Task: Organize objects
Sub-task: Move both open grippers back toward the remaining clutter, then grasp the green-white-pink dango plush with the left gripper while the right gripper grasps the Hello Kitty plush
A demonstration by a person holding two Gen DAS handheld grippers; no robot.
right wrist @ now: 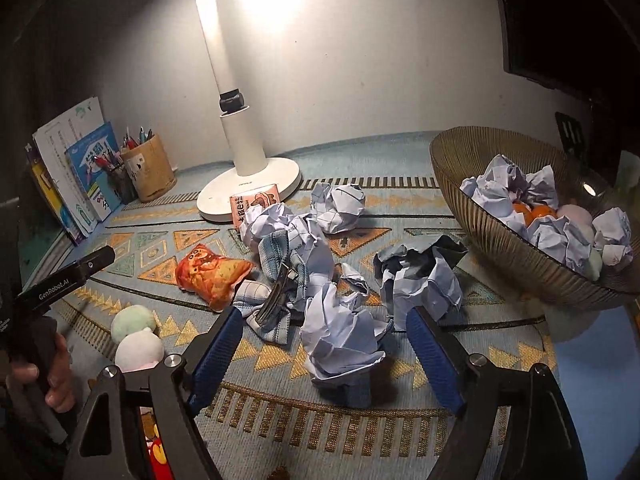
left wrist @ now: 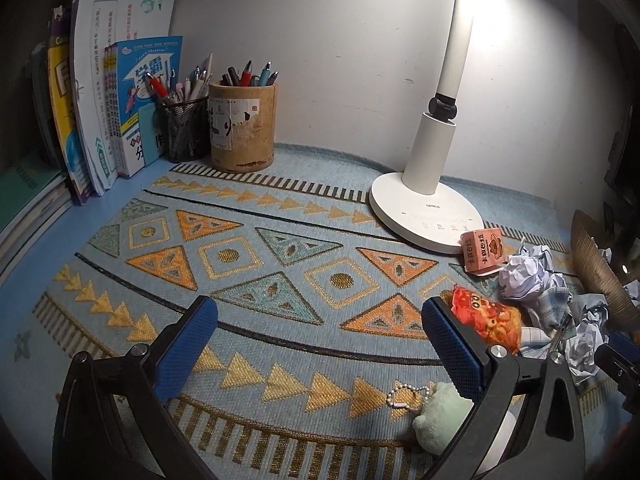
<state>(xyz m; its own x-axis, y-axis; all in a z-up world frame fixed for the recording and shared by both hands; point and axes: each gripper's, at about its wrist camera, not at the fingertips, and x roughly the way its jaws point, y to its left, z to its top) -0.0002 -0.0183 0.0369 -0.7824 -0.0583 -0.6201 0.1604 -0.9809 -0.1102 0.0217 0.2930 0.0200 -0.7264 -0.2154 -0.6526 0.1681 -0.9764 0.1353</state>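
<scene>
The right gripper stands with its blue pads wide apart, and a crumpled paper ball lies on the patterned mat between them, not yet pressed from either side. Paper like this should be very light and springy: it will give under the pads, hold by friction against their mesh faces, and take no harm from a firm squeeze. The best hold looks to be across its thickest middle, low enough that the loose upper folds do not simply flatten and slip out. More paper wads lie just behind it, along with a checked cloth with what may be a metal clip on it, though the view is too coarse to be sure. The ribbed bowl to the right already holds several paper balls, so it is likely the place for this one. The left gripper is also wide open over bare mat, holding nothing; a soft green plush keychain lies close under its right finger, and an orange snack packet sits just beyond that finger's tip. The plush will squash easily and is best pinched across its body rather than by the bead chain; the packet is crinkly and light, and may slide if taken by a corner.
</scene>
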